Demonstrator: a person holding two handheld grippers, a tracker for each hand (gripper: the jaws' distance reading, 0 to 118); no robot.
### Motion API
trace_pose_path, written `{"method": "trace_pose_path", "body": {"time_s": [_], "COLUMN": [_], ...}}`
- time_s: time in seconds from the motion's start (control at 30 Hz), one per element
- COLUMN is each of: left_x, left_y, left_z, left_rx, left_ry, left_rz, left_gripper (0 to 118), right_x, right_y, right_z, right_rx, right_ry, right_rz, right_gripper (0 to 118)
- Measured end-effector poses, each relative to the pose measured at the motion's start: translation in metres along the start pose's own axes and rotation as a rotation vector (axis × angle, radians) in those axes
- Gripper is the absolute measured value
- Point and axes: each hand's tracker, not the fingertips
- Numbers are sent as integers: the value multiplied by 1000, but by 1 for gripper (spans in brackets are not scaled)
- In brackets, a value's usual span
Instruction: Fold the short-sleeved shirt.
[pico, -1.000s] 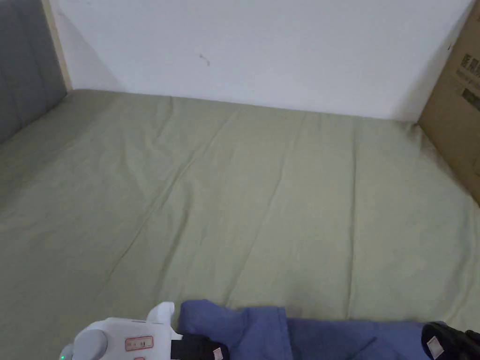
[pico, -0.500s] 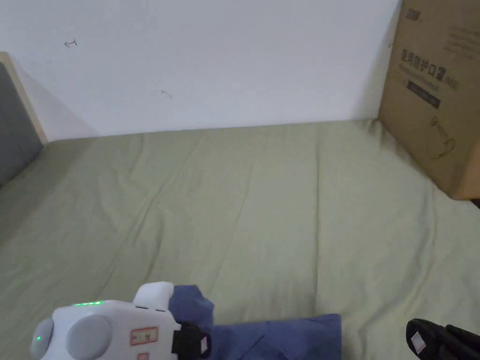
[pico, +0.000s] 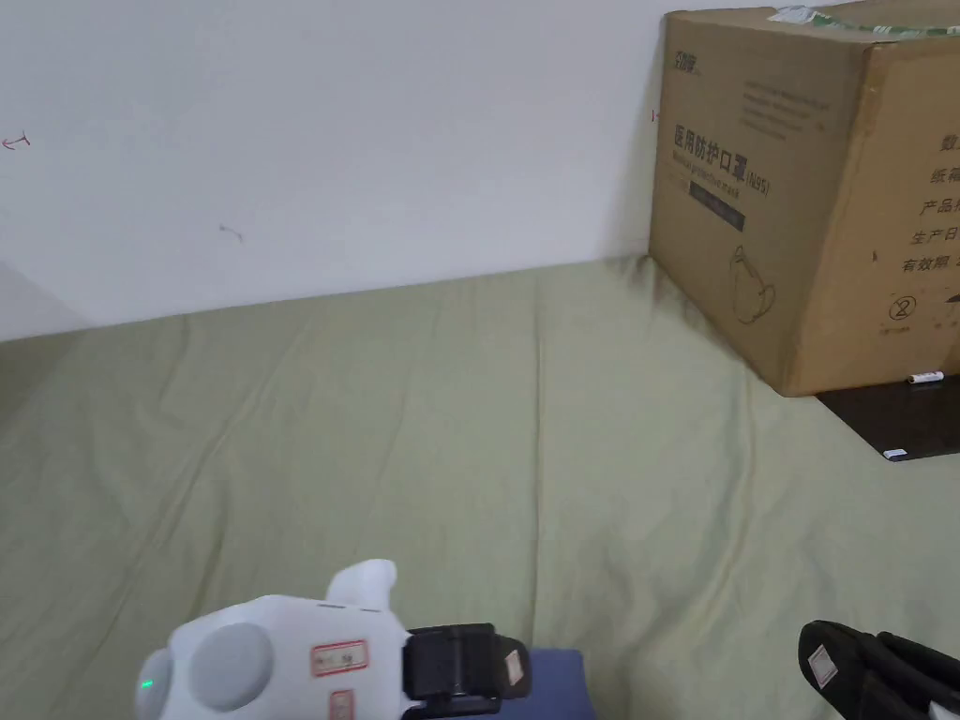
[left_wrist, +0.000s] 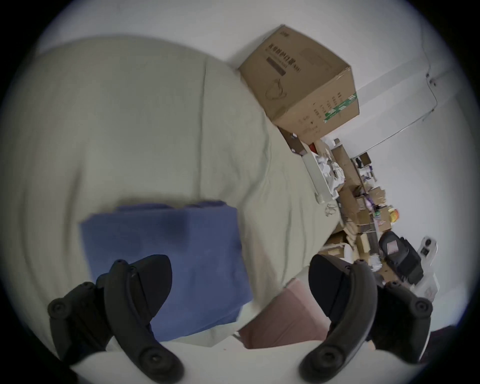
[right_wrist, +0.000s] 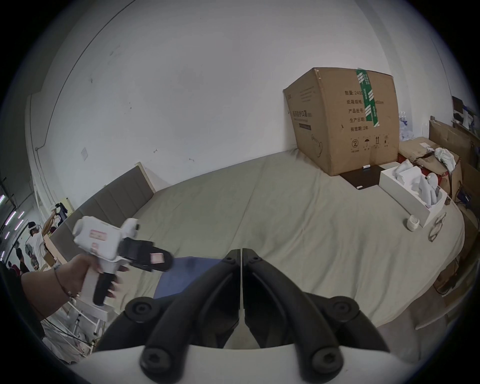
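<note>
At the near left, the left gripper (left_wrist: 239, 283) is held with its jaws spread wide and nothing between them, above the folded blue short-sleeved shirt (left_wrist: 168, 249). The shirt lies flat on the pale green bed sheet (pico: 450, 422) at the bed's near edge; in the head view it is largely hidden behind the gripper. At the far right a large brown cardboard box (pico: 806, 197) is set against the white wall (pico: 328, 131). The right gripper (right_wrist: 241, 256), cut off in the head view, is closed on nothing.
</note>
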Motion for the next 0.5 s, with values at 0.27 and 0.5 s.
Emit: {"method": "trace_pose_path", "body": {"time_s": [0.27,0.5], "left_x": [-10,-6], "left_y": [-16,-34], "left_z": [-16,-136], "left_rx": [32,-217], "left_ry": [63,-48], "left_rz": [-302,-109], "left_gripper": [4,4], "right_x": [8,12], "right_y": [-1,-3], "right_z": [-4,-1], "right_rx": [-4,-8], "right_ry": [-17,-15], "right_rz": [-9,-24], "right_gripper": [1,1]}}
